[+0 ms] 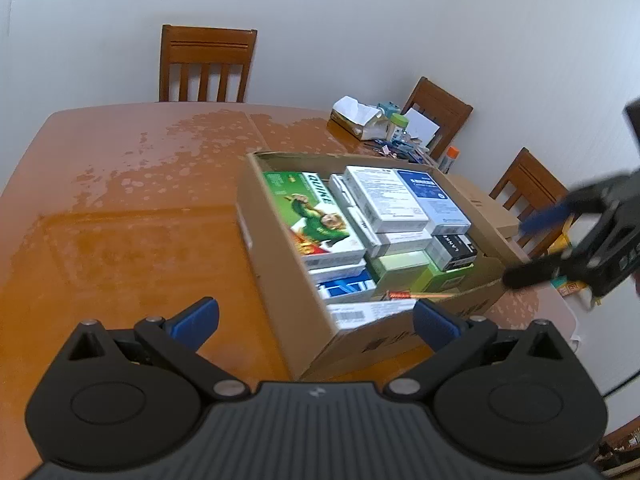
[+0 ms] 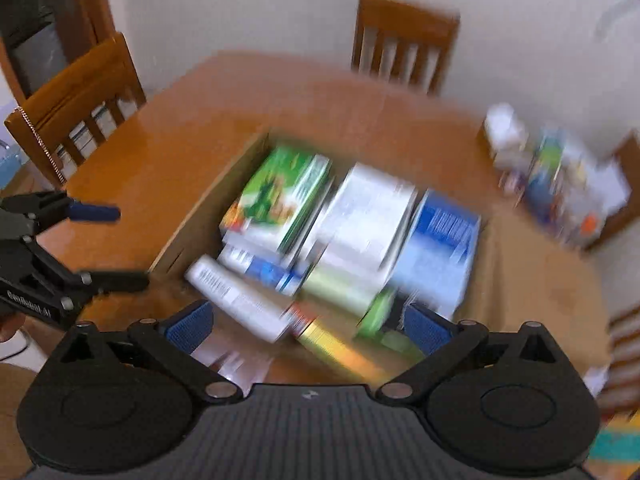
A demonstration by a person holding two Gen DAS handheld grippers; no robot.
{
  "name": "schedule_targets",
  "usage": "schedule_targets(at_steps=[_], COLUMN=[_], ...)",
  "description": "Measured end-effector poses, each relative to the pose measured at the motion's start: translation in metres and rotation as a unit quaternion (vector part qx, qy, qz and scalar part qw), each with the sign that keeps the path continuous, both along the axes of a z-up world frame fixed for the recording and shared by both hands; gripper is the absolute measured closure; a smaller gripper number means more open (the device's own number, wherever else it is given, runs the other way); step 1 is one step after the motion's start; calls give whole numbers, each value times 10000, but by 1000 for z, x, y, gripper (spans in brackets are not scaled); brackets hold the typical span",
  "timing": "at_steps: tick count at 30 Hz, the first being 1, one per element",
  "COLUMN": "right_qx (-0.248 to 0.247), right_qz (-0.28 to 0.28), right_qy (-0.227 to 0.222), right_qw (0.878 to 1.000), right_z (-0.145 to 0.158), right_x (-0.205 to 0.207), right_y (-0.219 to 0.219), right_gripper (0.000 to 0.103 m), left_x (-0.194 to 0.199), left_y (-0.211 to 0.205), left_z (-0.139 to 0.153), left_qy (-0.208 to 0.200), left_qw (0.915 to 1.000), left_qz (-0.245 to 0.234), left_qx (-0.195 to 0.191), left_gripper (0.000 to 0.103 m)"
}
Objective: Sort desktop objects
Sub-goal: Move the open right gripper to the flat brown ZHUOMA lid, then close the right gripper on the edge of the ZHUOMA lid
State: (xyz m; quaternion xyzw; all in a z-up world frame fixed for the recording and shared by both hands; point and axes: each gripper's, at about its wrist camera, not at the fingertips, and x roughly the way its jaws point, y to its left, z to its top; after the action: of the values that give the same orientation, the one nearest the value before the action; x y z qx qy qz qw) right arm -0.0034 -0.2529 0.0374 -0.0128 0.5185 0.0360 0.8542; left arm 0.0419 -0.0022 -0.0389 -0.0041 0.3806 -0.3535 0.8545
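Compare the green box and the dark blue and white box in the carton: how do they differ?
The green box shows a pictured figure; the blue and white box shows only text. The green box lies along the carton's left wall, the blue one at the far right. Both lie flat on top of the stack.

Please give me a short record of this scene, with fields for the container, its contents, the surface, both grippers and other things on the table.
container: cardboard box, open top
contents: many small packages, among them a green box and a blue-and-white box
surface: wooden table
left gripper: open, holds nothing
right gripper: open, holds nothing, above the box
other things: clutter at the table's far edge
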Motion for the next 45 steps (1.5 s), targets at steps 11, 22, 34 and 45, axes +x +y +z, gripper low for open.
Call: schedule_targets(at_steps=[11,22,34,45], right_qx=[-1287,-1121,-211,1721], right_qz=[-407,-1078,-1831,-2561], right_qy=[-1663,-1491,-2416,-2047], right_qw=[9768,9765,9527,9289], right_z=[83,7,10,-48], right_x=[-18,-50,-114,-164], right_y=[43,42,-61,-308], right_gripper=[0,0,0,0], left_x=[2,1,-32,-80], left_y=[34,31,-68,-289], left_z=[-4,0,58,46], left_qy=[-17,-299,-1321,-1382], left_qw=[9999,9995,9903,9896], left_qz=[-33,-140,-335,-321], left_qx=[-116,-13,-287,244], left_gripper=[0,0,0,0])
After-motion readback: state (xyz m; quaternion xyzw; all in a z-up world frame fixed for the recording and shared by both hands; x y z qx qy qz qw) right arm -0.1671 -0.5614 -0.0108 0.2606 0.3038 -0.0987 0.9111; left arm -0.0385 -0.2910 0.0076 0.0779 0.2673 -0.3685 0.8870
